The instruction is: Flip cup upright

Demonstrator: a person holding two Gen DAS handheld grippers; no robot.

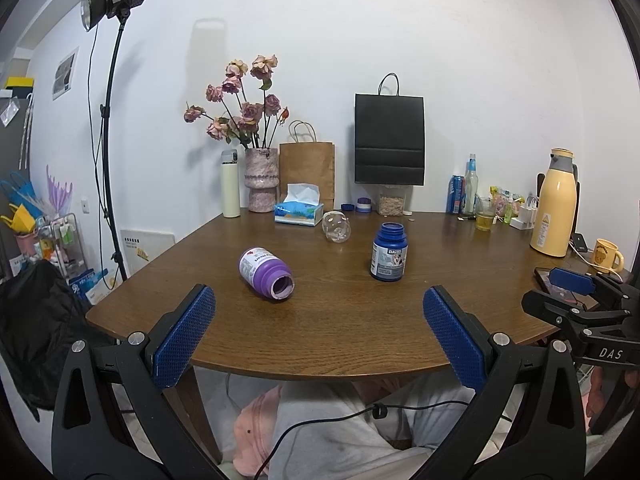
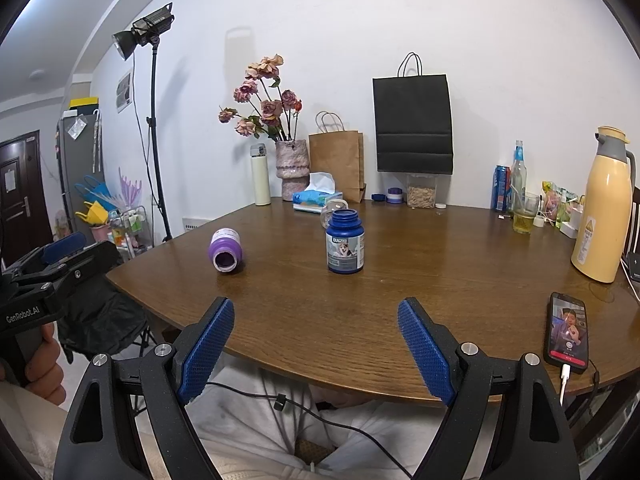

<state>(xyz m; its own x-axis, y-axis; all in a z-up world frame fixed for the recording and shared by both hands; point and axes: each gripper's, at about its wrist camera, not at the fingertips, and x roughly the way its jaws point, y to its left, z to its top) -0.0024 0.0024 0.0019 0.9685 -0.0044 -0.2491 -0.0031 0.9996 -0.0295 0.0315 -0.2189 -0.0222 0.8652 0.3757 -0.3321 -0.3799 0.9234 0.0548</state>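
Left wrist view: the left gripper [image 1: 319,326] hovers at the near edge of the table [image 1: 360,320], its blue fingers [image 1: 185,336] spread wide and holding nothing. The clear glass cup [image 1: 337,227] lies on its side just in front of the tissue box [image 1: 298,214], behind the upright blue bottle [image 1: 388,252]. A purple bottle [image 1: 266,268] lies tipped over to the left of the blue bottle. In the right wrist view, the right gripper [image 2: 316,342] is likewise wide apart and empty, and the cup [image 2: 335,205] peeks out behind the blue bottle [image 2: 345,241].
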